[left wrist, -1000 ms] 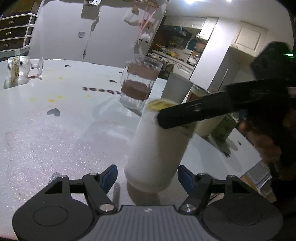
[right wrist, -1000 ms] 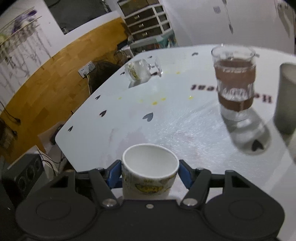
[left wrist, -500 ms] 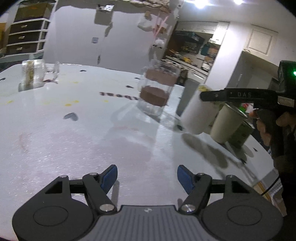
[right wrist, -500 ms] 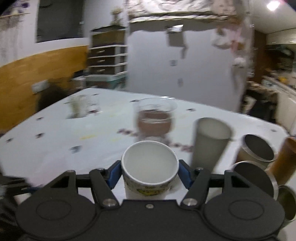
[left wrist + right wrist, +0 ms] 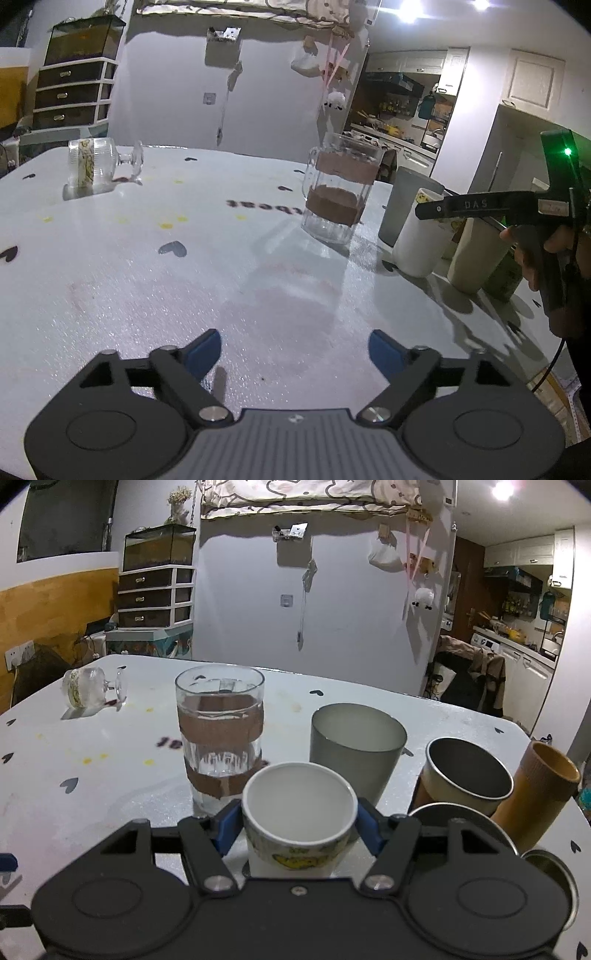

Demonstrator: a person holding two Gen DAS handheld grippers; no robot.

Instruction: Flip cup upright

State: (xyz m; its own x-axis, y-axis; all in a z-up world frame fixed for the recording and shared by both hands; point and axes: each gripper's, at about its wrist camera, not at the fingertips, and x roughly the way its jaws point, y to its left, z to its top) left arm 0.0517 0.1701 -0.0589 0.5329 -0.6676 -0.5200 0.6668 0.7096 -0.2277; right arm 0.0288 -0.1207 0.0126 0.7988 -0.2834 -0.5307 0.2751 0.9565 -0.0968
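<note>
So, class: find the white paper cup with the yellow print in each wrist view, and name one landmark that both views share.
Left wrist view: the white paper cup stands at right of centre, upright, under the right gripper.
Right wrist view: it sits at bottom centre, mouth up, between the blue pads.
Shared landmark: the glass mug with brown bands, just left of the cup.

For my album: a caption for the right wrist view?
Right gripper holds a white paper cup upright beside other cups.

Glass mug [image 5: 220,734] and grey tumbler [image 5: 356,744] crowd the cup [image 5: 299,812]; table's [image 5: 147,280] left lies open.
</note>
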